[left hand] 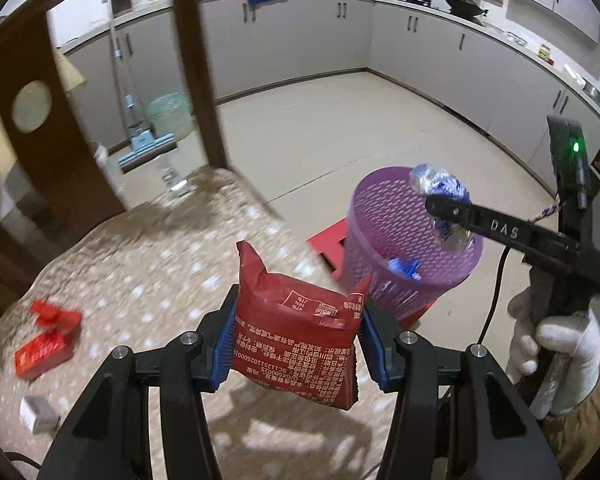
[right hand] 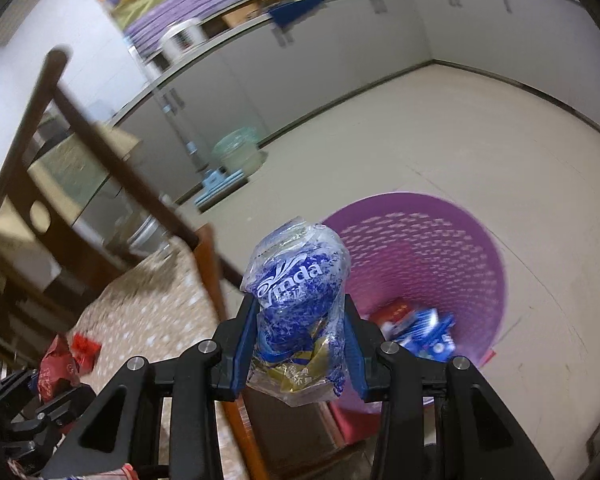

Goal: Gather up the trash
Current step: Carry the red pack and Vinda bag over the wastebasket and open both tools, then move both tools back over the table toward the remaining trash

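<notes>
My left gripper [left hand: 298, 332] is shut on a red snack packet [left hand: 300, 328] and holds it above the patterned table [left hand: 140, 264]. My right gripper [right hand: 300, 336] is shut on a crumpled blue and clear Vinda tissue wrapper [right hand: 300, 288]; in the left wrist view this wrapper [left hand: 440, 184] hangs over the rim of the purple mesh bin [left hand: 404, 240]. The bin [right hand: 440, 248] stands on a red stool beside the table and holds blue and red wrappers [right hand: 420, 328]. The left gripper and its red packet [right hand: 56, 368] show at lower left in the right wrist view.
Red wrappers [left hand: 46, 338] and a small white box [left hand: 38, 412] lie on the table's left part. A dark wooden chair [left hand: 32, 128] stands behind the table. A mop [left hand: 144, 148] and a green bucket [left hand: 170, 114] stand by the grey cabinets.
</notes>
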Action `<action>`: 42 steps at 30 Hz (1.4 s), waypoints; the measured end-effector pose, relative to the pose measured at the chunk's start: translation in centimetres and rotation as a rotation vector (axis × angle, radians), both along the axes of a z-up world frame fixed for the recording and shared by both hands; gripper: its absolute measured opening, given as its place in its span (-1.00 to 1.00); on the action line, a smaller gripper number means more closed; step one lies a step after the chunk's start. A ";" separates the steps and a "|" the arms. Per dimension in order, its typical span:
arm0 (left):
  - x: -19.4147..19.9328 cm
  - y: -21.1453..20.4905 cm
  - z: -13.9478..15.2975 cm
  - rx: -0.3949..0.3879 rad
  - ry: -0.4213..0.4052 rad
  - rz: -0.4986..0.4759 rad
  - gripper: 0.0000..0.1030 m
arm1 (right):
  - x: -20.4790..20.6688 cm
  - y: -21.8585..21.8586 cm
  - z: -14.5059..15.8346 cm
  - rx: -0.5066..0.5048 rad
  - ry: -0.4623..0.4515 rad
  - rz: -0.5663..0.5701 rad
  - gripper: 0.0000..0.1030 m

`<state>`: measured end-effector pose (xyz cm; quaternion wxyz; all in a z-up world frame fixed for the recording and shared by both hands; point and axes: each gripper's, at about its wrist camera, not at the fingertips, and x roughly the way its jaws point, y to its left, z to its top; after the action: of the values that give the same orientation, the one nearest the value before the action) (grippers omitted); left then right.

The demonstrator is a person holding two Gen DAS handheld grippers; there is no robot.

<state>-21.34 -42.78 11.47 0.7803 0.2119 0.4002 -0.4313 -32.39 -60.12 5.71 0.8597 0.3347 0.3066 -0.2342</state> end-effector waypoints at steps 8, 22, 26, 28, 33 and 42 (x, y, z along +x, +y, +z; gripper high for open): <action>0.0 -6.7 -0.7 -0.020 0.085 -0.049 0.01 | -2.9 -4.5 -1.3 0.083 -0.035 -0.117 -0.17; 0.3 -13.7 -2.1 -0.080 0.178 -0.068 0.30 | -3.7 -7.6 -3.3 0.150 -0.027 -0.190 0.13; 0.0 -12.9 -1.6 -0.093 0.147 -0.054 0.50 | -3.7 -7.6 -3.1 0.148 -0.034 -0.195 0.21; 0.1 -11.8 -1.7 -0.085 0.150 -0.040 0.50 | -3.3 -7.3 -2.9 0.142 -0.030 -0.184 0.22; 0.1 -8.7 -1.7 -0.073 0.148 0.001 0.50 | -2.2 -6.0 -2.4 0.115 -0.020 -0.152 0.24; -0.8 -1.2 -0.9 -0.049 0.069 0.059 0.50 | 0.6 -2.5 -1.9 0.047 0.011 -0.077 0.31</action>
<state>-22.16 -43.93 10.59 0.7833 0.1657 0.4223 -0.4249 -31.84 -62.59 3.85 0.8403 0.3649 0.3038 -0.2618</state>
